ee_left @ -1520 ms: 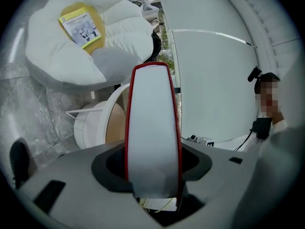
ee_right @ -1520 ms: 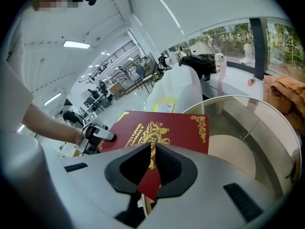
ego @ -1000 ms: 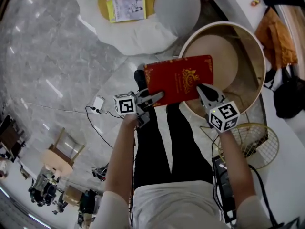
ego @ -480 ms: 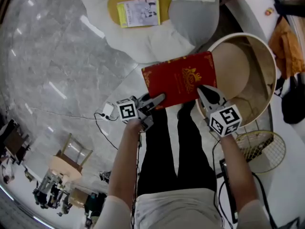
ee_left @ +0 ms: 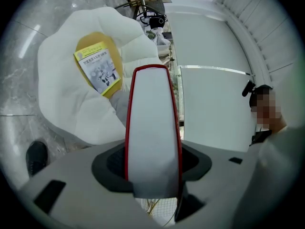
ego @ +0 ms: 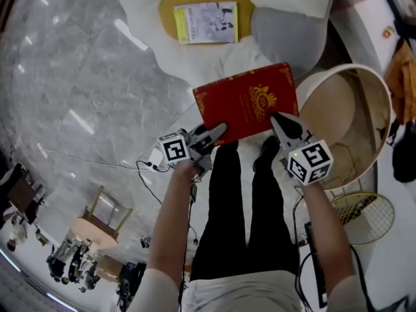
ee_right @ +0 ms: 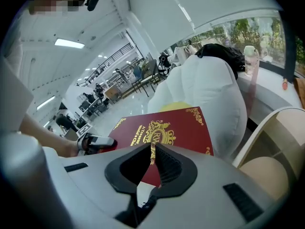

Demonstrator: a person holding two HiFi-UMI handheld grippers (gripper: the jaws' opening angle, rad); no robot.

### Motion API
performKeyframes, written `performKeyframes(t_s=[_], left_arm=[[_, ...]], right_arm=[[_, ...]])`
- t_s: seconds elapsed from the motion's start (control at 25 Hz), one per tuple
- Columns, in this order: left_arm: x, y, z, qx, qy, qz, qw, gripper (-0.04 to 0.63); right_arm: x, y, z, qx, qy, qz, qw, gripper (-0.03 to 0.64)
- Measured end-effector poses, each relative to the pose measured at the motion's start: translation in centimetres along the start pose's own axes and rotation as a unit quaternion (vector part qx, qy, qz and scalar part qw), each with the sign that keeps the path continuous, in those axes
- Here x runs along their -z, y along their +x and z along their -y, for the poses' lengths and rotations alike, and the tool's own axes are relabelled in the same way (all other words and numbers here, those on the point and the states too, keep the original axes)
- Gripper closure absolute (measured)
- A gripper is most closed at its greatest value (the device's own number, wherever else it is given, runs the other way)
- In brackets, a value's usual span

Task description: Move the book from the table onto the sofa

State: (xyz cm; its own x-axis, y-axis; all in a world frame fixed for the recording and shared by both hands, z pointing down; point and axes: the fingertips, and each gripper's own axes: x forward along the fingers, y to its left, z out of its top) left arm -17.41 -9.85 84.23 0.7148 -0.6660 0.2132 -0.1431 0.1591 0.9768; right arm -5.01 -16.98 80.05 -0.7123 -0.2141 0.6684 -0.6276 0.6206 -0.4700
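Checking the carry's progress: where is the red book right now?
Head view, centre: the red book is gripped at its near edge by the left gripper and right gripper, just below the white sofa and left of the round table.

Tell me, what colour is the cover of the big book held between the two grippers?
The book is deep red with gold ornaments and a crown emblem; the head view shows it best.

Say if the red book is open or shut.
Shut: the red book shows only its gilt front cover; the left gripper pinches its whole thickness.
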Motion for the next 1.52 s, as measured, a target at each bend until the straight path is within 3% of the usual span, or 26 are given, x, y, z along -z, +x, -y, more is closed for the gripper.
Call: performKeyframes(t_s=[0.32,0.72,1.08,1.36,1.52], left_arm=[[-7.0,0.7,-3.4,0.004,-0.009,0.033,0.9994,0.360],[-13.8,2.1,-9.9,-0.038,-0.017,0.066,0.9970,0.360],[-15.7,4.2,-14.2,-0.074,-0.035,0.102,0.9914,0.362],[-18.6,5.0,-16.2,-0.069,-0.073,0.182,0.9781,0.363],[-18.8,5.4,-17.6,-0.065,-0.089,0.191,0.9754,0.362]], right_arm=[[-2.4,6.0,1.7,-0.005,-0.023,-0.008,1.000,0.571],[-1.6,10.9,4.9,0.008,-0.001,-0.019,1.000,0.571],[0.4,13.2,5.9,0.010,0.002,-0.027,1.000,0.571],[1.6,14.2,6.3,0.009,0.002,-0.029,1.000,0.571],[2.5,14.5,5.8,0.009,0.017,-0.029,0.999,0.571]])
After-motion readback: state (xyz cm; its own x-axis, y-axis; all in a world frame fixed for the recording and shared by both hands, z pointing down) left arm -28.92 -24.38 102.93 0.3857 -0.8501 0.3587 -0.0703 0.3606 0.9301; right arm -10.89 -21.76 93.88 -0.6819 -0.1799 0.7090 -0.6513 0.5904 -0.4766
